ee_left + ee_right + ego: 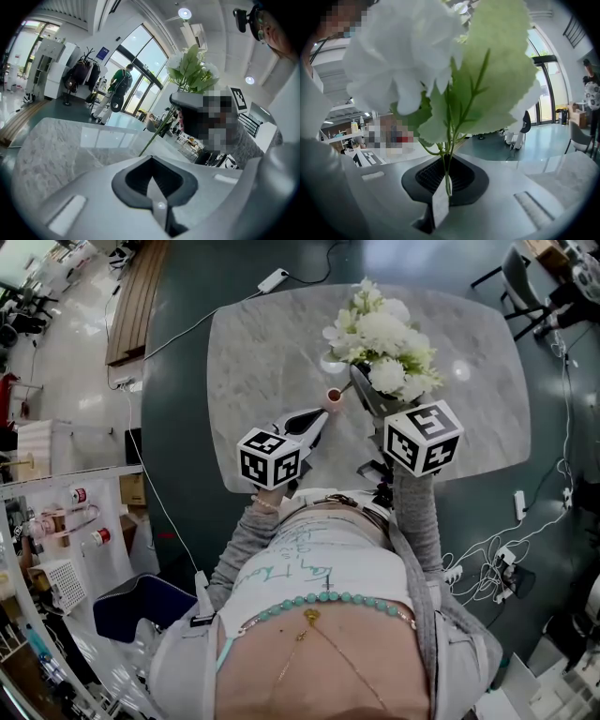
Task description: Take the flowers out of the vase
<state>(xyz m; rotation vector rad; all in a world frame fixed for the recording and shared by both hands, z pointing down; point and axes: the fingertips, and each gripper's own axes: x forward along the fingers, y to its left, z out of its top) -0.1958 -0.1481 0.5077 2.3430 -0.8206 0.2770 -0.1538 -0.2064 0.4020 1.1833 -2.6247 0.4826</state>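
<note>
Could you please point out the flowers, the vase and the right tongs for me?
flowers (382,334): head view, on the white blooms.
vase (334,397): head view, on its pink mouth.
right tongs (446,187): right gripper view, between the tips, where they pinch the flowers.

A white power strip (273,279) lies on the dark floor (178,381) beyond the marble table (272,352).

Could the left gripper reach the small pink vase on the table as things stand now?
Probably yes: the left gripper has its tip just beside the vase, with nothing between them in the head view. Its jaws are shut and must open first.
</note>
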